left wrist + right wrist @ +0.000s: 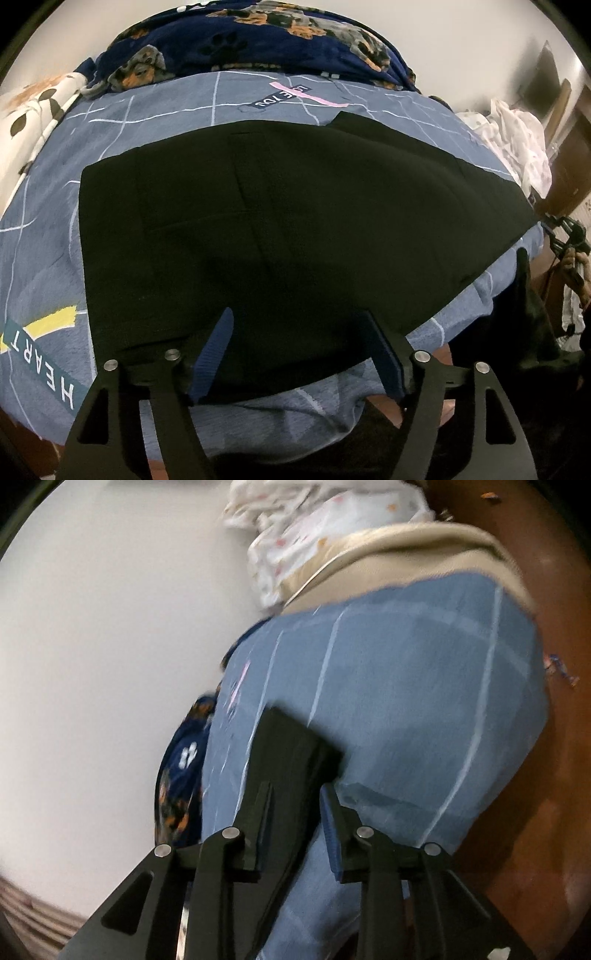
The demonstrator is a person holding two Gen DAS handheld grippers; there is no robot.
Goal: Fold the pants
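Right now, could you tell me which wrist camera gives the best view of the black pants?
The left wrist view: the black pants lie spread across the blue bedspread, nearly the whole garment visible. The blurred right wrist view shows only one dark end of them, just beyond the right gripper.

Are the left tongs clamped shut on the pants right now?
No, the left tongs stand wide open above the black pants, whose fabric lies flat on the bed cover between the fingers.

Left tool (299,321) fingers spread wide, right tool (295,794) tilted — fingers parted too
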